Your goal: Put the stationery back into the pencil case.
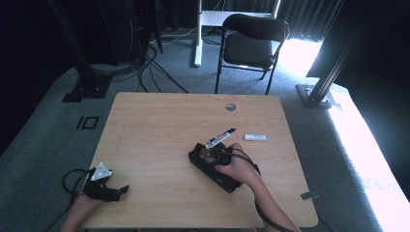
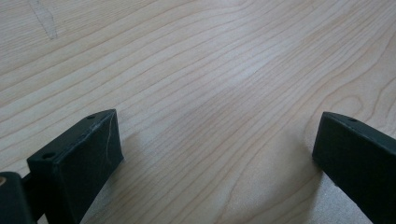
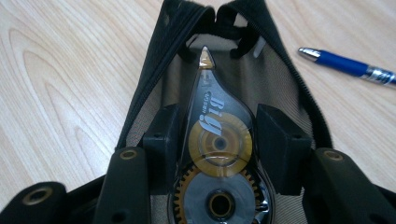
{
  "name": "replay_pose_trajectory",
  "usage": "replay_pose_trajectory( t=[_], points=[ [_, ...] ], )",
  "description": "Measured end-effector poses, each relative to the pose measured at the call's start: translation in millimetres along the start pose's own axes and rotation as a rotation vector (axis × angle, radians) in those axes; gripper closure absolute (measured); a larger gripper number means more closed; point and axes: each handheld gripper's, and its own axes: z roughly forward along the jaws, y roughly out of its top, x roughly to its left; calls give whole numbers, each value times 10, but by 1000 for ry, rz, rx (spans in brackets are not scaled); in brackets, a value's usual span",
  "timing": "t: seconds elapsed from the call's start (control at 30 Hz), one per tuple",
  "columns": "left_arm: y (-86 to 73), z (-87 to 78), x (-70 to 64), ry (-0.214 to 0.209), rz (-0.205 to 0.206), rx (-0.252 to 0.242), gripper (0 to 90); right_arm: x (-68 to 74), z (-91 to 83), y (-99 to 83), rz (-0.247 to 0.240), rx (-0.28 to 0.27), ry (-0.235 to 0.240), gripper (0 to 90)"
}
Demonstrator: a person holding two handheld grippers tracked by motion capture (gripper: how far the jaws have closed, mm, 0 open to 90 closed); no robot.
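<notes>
Near the table's (image 1: 145, 121) front right corner, the right gripper (image 3: 215, 135) clasps a correction-tape dispenser (image 3: 217, 140) inside the black mesh pouch (image 3: 154, 79), apparently packing it, while the left gripper (image 2: 215, 154) rests released at the front left edge.

Tabletop (image 1: 159, 130): light wood grain, round cable hole (image 1: 230, 107) near far edge. Small white flat item (image 1: 255, 137) lying right of centre. Black folding chair (image 1: 251, 43) on grey carpet (image 1: 43, 125) beyond.
</notes>
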Motion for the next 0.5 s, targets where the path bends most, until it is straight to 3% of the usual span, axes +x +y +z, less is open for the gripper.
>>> replay_pose_trajectory(
  t=[0.5],
  points=[
    [0, 0, 0, 0, 0, 0, 15, 0, 95, 20, 4, 66, -16, 507]
  ],
)
